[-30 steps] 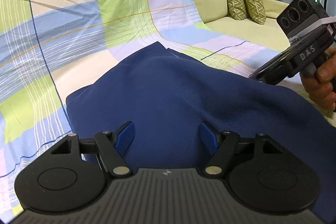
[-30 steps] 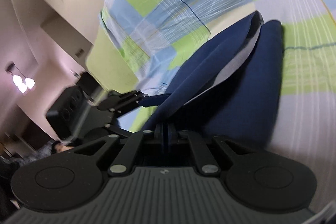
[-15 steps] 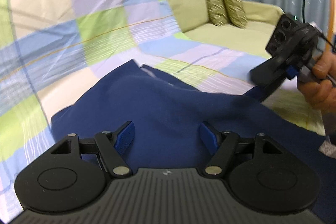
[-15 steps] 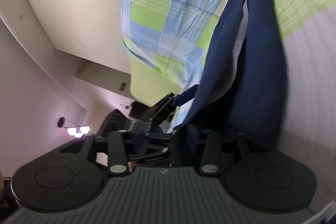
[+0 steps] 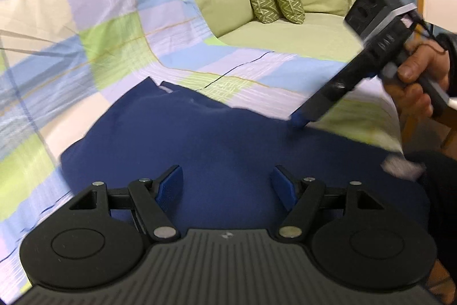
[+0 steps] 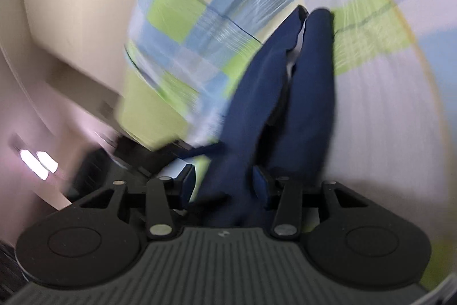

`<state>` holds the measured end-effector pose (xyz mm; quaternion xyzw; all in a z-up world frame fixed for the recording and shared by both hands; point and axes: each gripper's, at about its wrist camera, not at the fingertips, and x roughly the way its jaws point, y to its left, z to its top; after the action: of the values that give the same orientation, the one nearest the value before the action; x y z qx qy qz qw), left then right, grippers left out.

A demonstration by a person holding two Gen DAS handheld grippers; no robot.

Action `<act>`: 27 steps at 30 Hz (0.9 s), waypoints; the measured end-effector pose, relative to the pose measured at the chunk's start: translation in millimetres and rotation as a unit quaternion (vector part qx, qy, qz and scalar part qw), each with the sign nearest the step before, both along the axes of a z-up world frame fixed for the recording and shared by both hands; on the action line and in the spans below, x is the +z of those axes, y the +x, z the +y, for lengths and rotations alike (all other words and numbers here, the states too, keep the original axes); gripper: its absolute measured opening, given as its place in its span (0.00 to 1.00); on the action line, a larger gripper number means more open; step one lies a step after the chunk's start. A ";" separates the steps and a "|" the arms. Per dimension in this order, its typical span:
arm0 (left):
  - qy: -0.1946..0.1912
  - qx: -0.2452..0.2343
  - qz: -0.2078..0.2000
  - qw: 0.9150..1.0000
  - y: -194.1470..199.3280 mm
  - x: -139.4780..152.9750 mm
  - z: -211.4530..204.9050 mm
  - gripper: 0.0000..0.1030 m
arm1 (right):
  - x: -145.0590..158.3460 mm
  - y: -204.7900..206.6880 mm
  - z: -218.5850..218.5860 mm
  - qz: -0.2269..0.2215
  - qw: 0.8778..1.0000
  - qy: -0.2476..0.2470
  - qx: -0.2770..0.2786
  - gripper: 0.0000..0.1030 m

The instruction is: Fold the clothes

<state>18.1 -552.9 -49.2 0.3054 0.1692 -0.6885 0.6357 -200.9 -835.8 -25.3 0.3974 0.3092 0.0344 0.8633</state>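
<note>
The soft navy garment [image 5: 217,139] is lying beneath the left gripper [image 5: 225,185], jaws spread wide; the right gripper [image 6: 224,182], jaws parted, is straddling its fold on the checked sheet [image 5: 114,27].

The only lettering is on the side of the right gripper [image 5: 297,120], just below its camera housing with the green light: embossed dark letters, too blurred to read. No other text, brand, number or sign can be read.
</note>
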 end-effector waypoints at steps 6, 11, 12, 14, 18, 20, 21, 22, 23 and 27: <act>-0.014 -0.055 -0.064 0.996 -26.6 10.4 87.9 0.73 | 59.9 -52.8 71.5 0.029 0.973 -0.220 0.066 0.50; -0.017 -0.100 -0.150 0.983 -60.4 -3.6 125.4 0.74 | 67.6 -76.5 127.2 0.040 0.924 -0.359 0.129 0.62; -0.017 -0.106 -0.172 0.979 -66.6 -8.6 130.0 0.74 | 63.8 -78.3 134.3 0.044 0.912 -0.383 0.142 0.64; -0.018 -0.119 -0.214 0.969 -79.1 -18.4 139.2 0.74 | 56.2 -81.9 148.5 0.052 0.885 -0.431 0.167 0.66; -0.021 -0.142 -0.298 0.944 -104.2 -38.1 157.6 0.74 | 41.1 -89.1 176.8 0.068 0.822 -0.523 0.216 0.68; -0.025 -0.140 -0.312 0.940 -108.5 -41.8 157.3 0.74 | 33.5 -92.7 191.0 0.076 0.786 -0.565 0.240 0.72; -0.028 -0.134 -0.308 0.941 -107.9 -41.5 153.1 0.76 | 29.7 -94.5 198.1 0.079 0.767 -0.586 0.251 0.74; -0.031 -0.129 -0.305 0.943 -107.2 -41.2 148.9 0.76 | 25.9 -96.3 205.2 0.083 0.747 -0.606 0.262 0.76; -0.035 -0.124 -0.302 0.945 -106.6 -40.7 144.6 0.76 | 22.1 -98.1 212.3 0.087 0.726 -0.625 0.273 0.77; -0.055 -0.110 -0.288 0.950 -101.8 -33.6 134.9 0.76 | 11.6 -100.5 222.7 0.080 0.676 -0.671 0.294 0.74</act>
<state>-83.7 -418.0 -82.9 0.4715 -0.0936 -0.6451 0.5939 -301.4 -613.1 -13.6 -0.3988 0.4180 0.0381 0.8153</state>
